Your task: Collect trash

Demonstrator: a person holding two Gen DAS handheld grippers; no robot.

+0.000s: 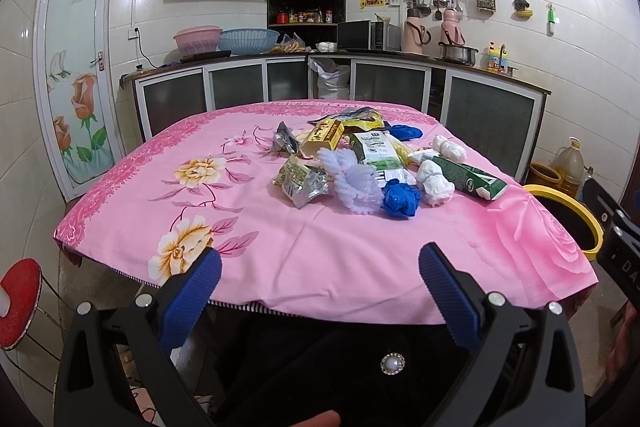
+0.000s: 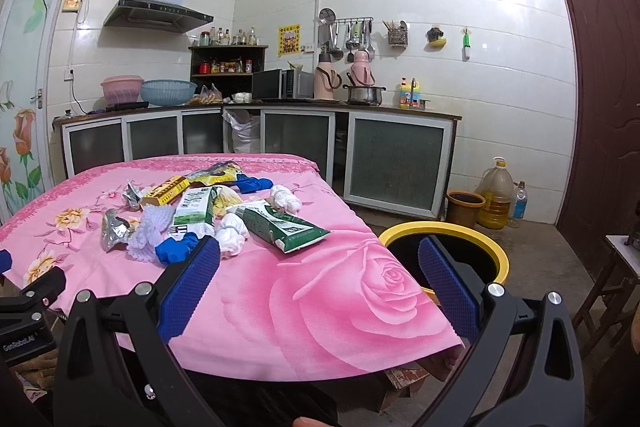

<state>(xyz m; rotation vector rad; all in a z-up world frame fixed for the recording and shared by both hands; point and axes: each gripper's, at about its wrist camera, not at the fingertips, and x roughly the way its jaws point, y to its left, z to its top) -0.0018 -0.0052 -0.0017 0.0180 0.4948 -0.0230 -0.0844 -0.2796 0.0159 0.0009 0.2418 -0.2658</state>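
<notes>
At near table edge: left gripper, blue pads spread wide, nothing between them. Likewise right gripper, splayed and empty, poised over pink flowered tablecloth. Ahead, toward far right of table, heaped trash: green milk carton lying flat nearest right edge; white crumpled wads just beside it; blue glove ball at front of heap; white foam netting touching glove ball; silver snack wrapper leftmost; yellow box and second carton behind. Beside right table edge, on floor: black bin with yellow rim. Beyond: kitchen counter and cabinets.
</notes>
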